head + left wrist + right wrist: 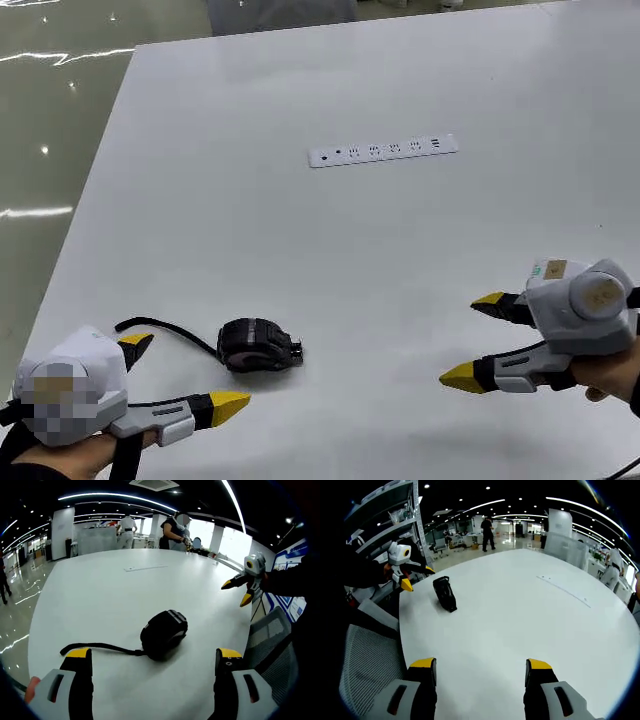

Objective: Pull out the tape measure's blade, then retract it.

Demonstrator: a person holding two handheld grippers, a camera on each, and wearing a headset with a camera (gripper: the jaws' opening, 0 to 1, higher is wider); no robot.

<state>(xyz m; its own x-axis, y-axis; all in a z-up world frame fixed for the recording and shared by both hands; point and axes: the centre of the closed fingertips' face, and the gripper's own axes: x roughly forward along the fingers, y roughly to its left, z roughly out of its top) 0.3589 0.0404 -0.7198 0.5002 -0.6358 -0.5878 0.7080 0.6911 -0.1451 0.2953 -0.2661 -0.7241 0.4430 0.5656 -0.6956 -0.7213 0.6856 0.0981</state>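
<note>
Here, tape measure (258, 345) just ahead of left tongs (187, 372), right tongs (470, 338) well apart.

We see white-grey housings, black jaws and yellow tips on left gripper (185, 371) and right gripper (471, 338); tan stickers (555, 268) on the right one. Sleeve (295, 580) dark.

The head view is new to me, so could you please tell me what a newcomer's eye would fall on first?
The black tape measure lies on the white table near its front left, its black strap trailing leftward. The yellow-tipped left gripper is close by it and the right gripper is farther off to the right, both open and holding nothing. A white power strip lies farther back.
</note>
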